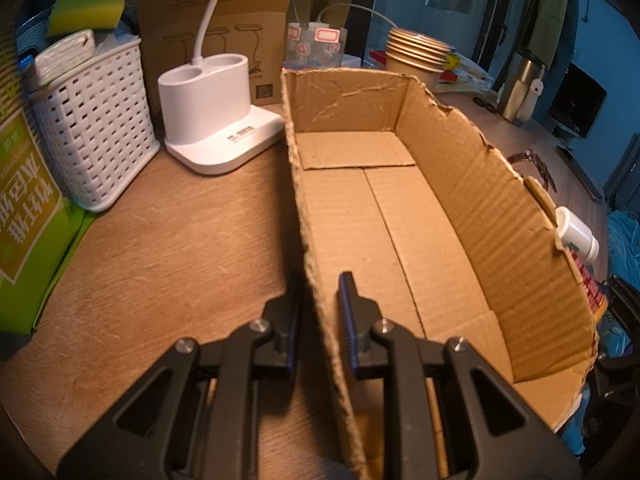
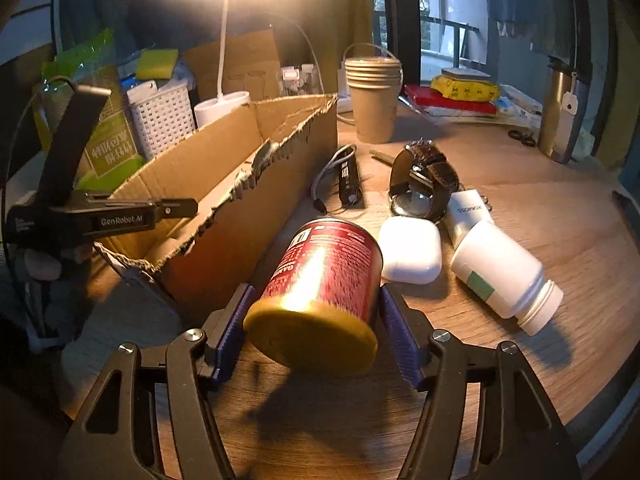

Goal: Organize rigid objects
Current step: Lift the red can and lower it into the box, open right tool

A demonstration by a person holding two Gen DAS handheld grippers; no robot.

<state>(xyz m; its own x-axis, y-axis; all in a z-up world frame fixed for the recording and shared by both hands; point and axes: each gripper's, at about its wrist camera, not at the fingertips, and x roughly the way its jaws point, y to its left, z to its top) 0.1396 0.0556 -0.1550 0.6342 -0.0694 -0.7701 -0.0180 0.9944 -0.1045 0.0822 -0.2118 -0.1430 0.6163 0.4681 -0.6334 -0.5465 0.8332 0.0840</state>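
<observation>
My left hand-held gripper [image 1: 320,320] pinches the empty box's [image 1: 400,216] wall while my right hand-held gripper [image 2: 314,320] brackets the red can [image 2: 324,276]; bottle [image 2: 504,272], case [image 2: 410,250] and watch [image 2: 424,178] wait at two o'clock.

Left tongs [image 1: 320,300] clamped shut; right tongs [image 2: 314,320] spread, angled downward.

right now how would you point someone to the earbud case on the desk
Find the cardboard box on the desk; right of it lies a red can. The earbud case sits just right of the can: a small, smooth, rounded white block, not the larger capped white bottle beside it.
</observation>
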